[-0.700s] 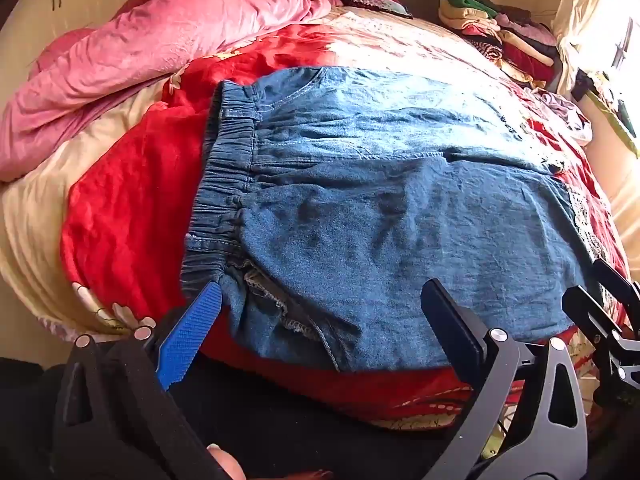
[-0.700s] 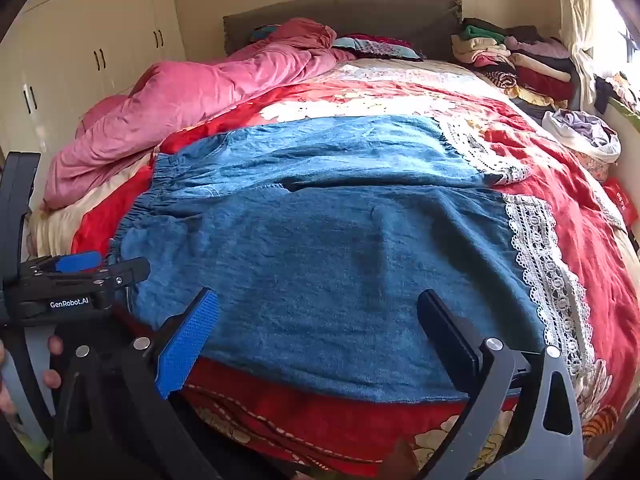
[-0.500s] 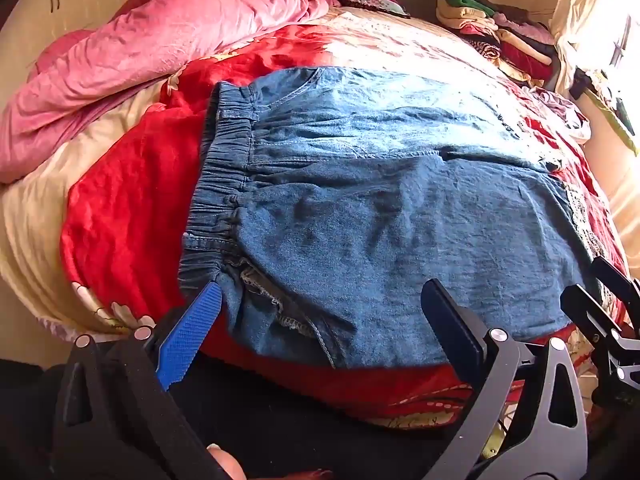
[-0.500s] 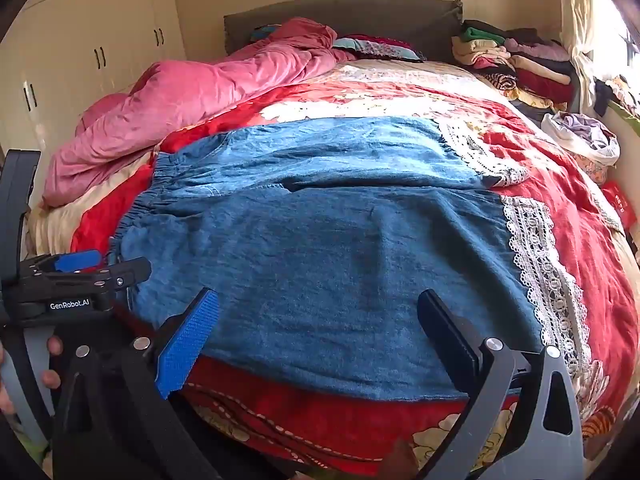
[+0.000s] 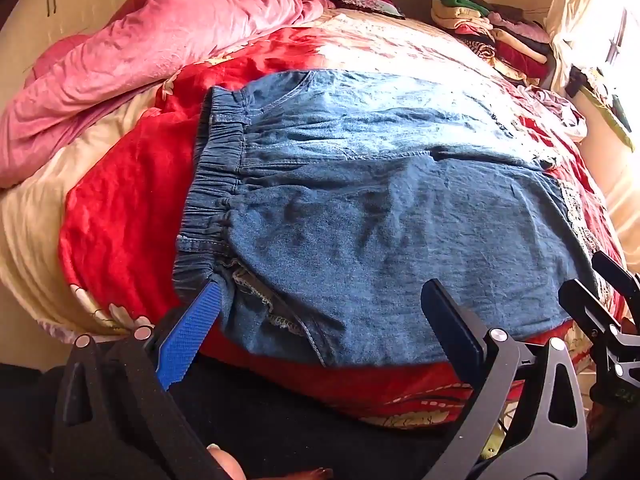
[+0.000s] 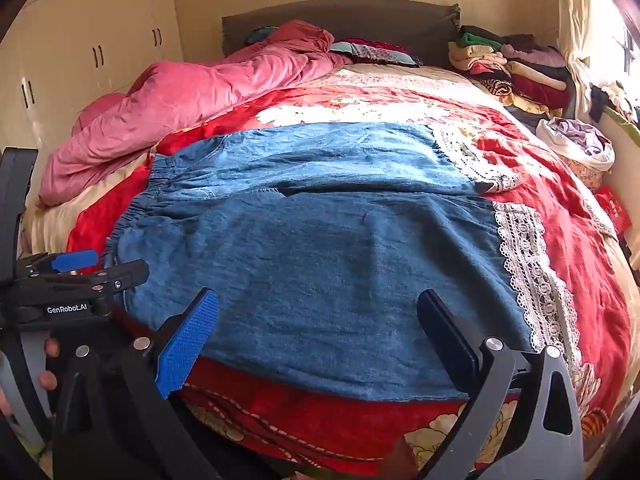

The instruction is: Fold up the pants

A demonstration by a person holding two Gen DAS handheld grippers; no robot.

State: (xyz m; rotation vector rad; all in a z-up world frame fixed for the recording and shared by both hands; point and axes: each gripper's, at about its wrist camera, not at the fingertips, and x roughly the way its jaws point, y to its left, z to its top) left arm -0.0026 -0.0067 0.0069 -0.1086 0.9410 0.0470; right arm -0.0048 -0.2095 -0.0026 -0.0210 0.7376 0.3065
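Blue denim pants (image 5: 360, 216) lie flat on the red bedspread, with the elastic waistband (image 5: 216, 184) at the left and the legs running right to white lace hems (image 6: 528, 264). My left gripper (image 5: 320, 332) hovers open over the near edge at the waist end, its blue fingertip (image 5: 200, 312) beside the waistband's near corner. My right gripper (image 6: 318, 340) stands open over the near leg's edge, closer to the hem end. Nothing is between either pair of jaws. Each gripper shows at the edge of the other's view: the right gripper (image 5: 608, 312) and the left gripper (image 6: 72, 284).
A pink duvet (image 6: 180, 112) is bunched along the bed's far left. Stacked folded clothes (image 6: 512, 68) and a loose garment heap (image 6: 580, 144) sit at the far right by the window. Wardrobe doors (image 6: 92, 52) line the left wall. The red bedspread (image 5: 120, 208) drops off at the near edge.
Both grippers stay open near the bed's front edge. The views shift only slightly and the pants lie as before.
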